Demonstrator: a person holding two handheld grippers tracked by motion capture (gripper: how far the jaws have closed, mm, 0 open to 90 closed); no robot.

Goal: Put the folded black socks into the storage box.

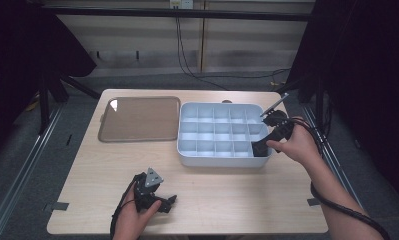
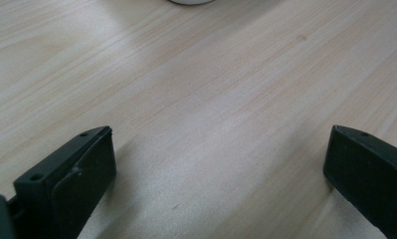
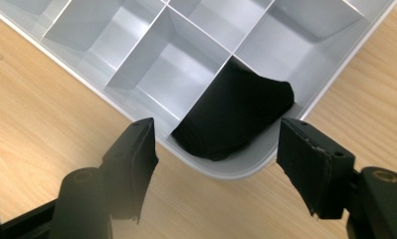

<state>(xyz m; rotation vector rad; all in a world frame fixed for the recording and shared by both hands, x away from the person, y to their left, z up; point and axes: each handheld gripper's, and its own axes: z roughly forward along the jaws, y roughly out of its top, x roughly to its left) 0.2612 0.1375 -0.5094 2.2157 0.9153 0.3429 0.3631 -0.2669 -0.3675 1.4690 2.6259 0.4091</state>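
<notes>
Overhead, right tool (image 3: 216, 149) splayed above black cloth (image 3: 236, 112) in organizer (image 3: 236, 172) corner; left tool (image 2: 218, 164) likewise splayed.

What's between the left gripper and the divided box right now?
Nothing: in the high view only bare table separates the left gripper from the divided box. The left gripper view shows plain wood ahead of its open jaws.

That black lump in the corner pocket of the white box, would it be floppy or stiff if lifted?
The black lump probably flops: its rounded, folded edges look like soft cloth. It fills its pocket of the white box, so it likely squashes easily. It seems light and unlikely to roll.
</notes>
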